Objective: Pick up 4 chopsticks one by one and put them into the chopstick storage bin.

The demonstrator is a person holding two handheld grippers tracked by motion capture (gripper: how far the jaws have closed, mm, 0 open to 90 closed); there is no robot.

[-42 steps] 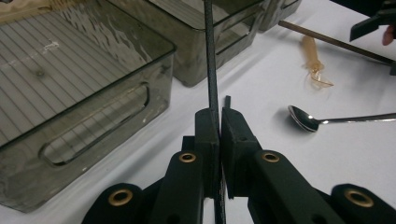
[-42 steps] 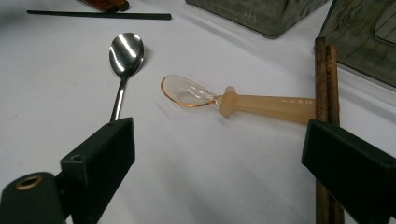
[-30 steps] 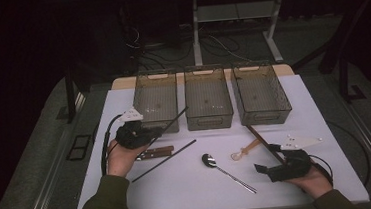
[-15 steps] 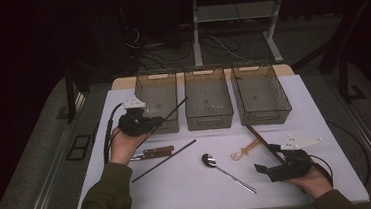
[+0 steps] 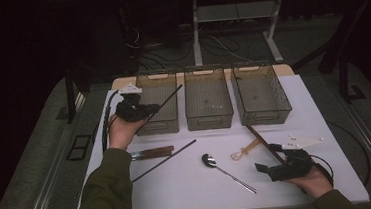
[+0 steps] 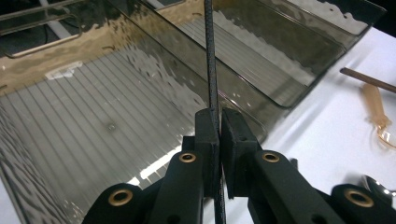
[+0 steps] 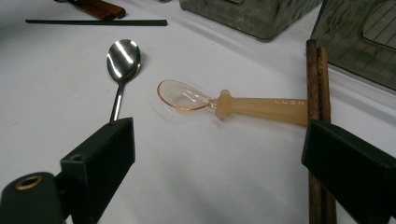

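Note:
My left gripper (image 5: 149, 109) is raised at the left bin (image 5: 171, 123), shut on a black chopstick (image 5: 169, 96) that slants out over the bin's rim. In the left gripper view the chopstick (image 6: 211, 70) runs straight up from between the closed jaws (image 6: 218, 122), above the bin's ribbed floor (image 6: 93, 135). My right gripper (image 5: 268, 171) rests open on the white table near the front right. In the right gripper view an orange plastic spoon (image 7: 261, 106) and a pair of brown chopsticks (image 7: 317, 79) lie just ahead of the spread jaws (image 7: 219, 158), untouched.
Middle bin (image 5: 209, 113) and right bin (image 5: 274, 112) stand in a row beside the left one. A second black chopstick (image 5: 164, 161), brown-handled utensils (image 5: 153, 152) and a metal spoon (image 5: 227, 172) lie on the white tabletop (image 5: 180, 190).
The left hand has carried the black chopstick away from me and slightly up, from over the table to the left bin. The right hand has stayed put.

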